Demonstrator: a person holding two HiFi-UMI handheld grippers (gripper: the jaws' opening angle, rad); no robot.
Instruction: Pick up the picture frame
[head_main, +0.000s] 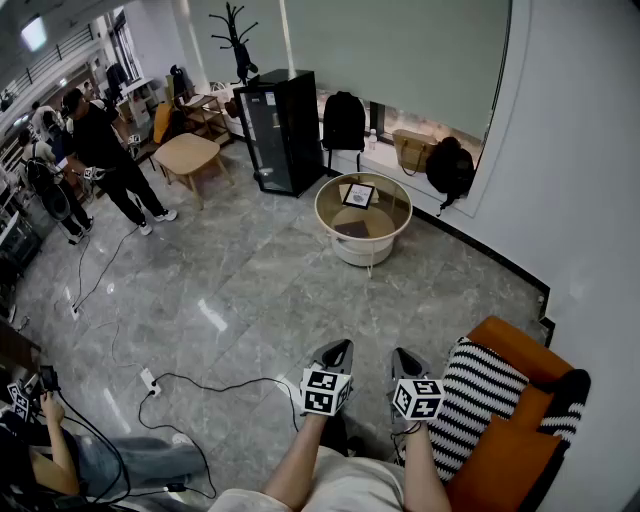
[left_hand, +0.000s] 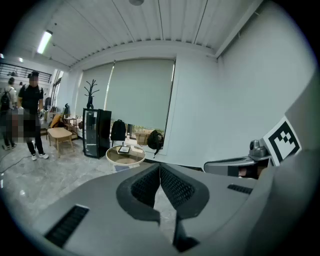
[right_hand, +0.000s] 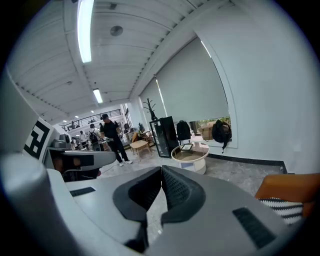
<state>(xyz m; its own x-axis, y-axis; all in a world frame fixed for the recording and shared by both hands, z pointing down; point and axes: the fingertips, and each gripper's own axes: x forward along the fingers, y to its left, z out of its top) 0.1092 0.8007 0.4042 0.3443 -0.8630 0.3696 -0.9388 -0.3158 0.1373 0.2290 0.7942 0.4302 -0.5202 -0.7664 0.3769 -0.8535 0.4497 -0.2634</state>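
Grey tiled floor (head_main: 250, 290) stretches between you and the round worktop (head_main: 325, 215) at your 12 o'clock, where the picture frame (head_main: 359, 195) sits on top, well apart from both tools. Your left hand-held gripper (head_main: 337, 348) and right hand-held gripper (head_main: 403, 356) point that way side by side, each with jaws pressed together on nothing. At your 3 o'clock a striped cushion (head_main: 480, 390) rests on an orange chair (head_main: 515, 450).

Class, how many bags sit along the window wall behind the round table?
3: a black backpack beside the dark cabinet, a tan bag on the sill, a second black backpack at the sill's right end. Others may be hidden.
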